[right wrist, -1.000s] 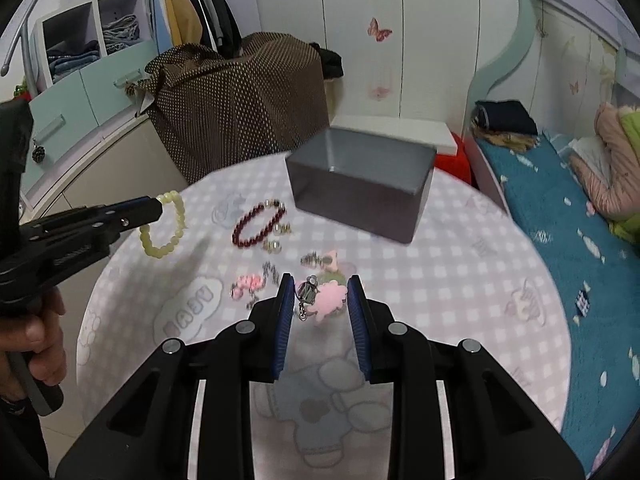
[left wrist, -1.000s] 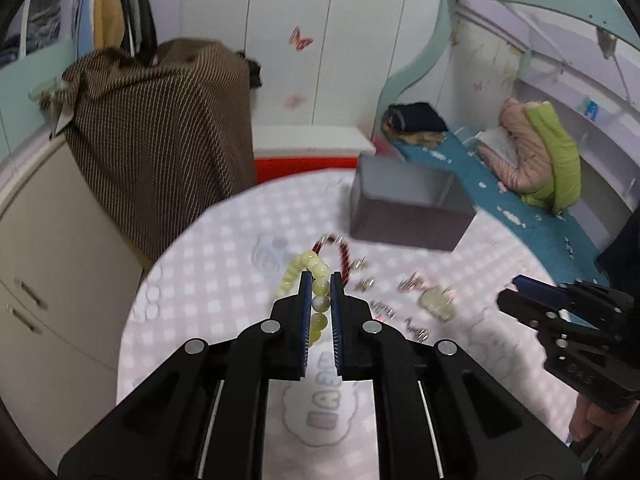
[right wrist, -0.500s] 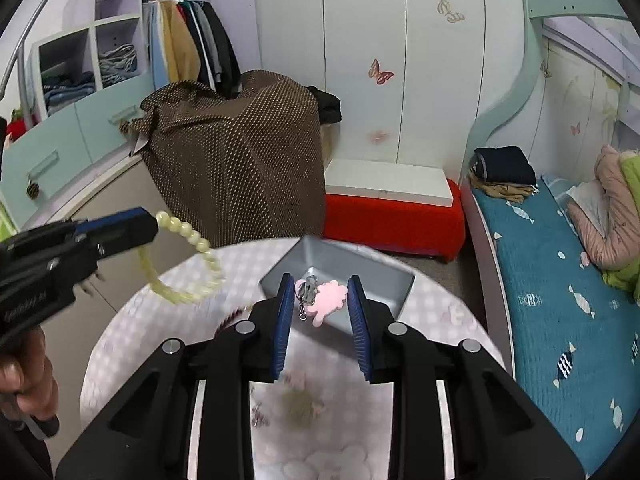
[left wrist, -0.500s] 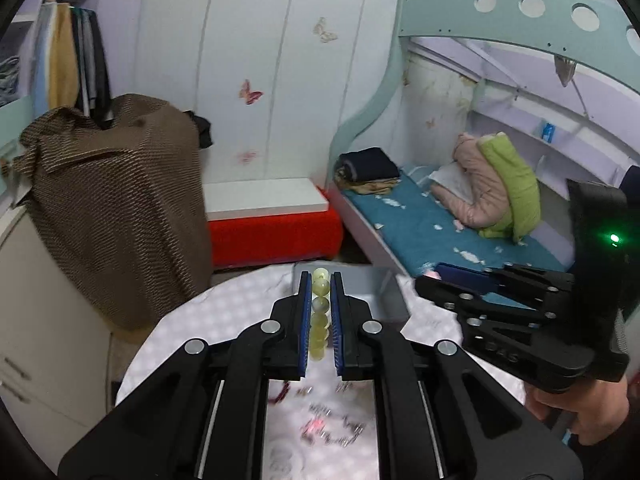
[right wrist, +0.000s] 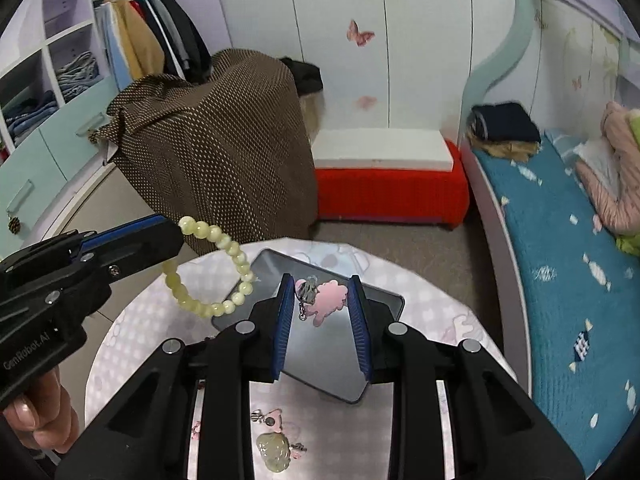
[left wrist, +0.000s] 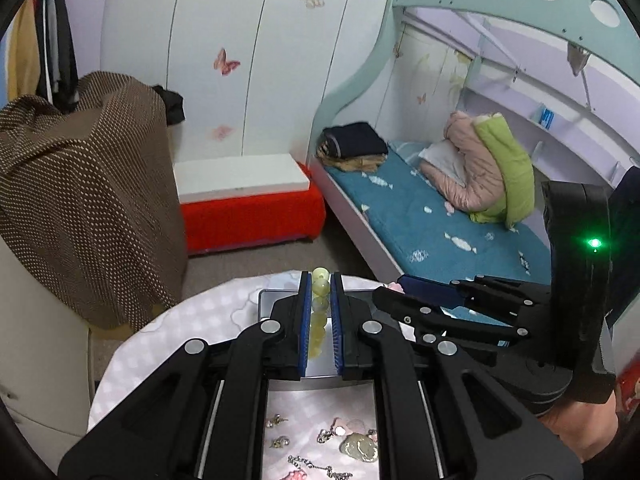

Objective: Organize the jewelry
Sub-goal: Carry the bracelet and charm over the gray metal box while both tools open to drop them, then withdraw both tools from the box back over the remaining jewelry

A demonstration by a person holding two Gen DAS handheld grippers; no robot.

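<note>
Both grippers hang over the grey box point(right wrist: 320, 352) at the bench's far edge: left gripper point(left wrist: 320, 280) jaws clamped on the bead bracelet point(right wrist: 216, 268), right gripper point(right wrist: 320, 296) jaws pinching the pink charm point(right wrist: 328, 298), directly above the opening.

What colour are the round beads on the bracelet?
Pale yellow-green; the beaded bracelet shows best in the right wrist view.

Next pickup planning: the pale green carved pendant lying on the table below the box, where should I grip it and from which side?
Come straight down on the pale green pendant and pinch across its narrower width; it lies flat. Keep clear of the small charms touching its upper edge.
</note>
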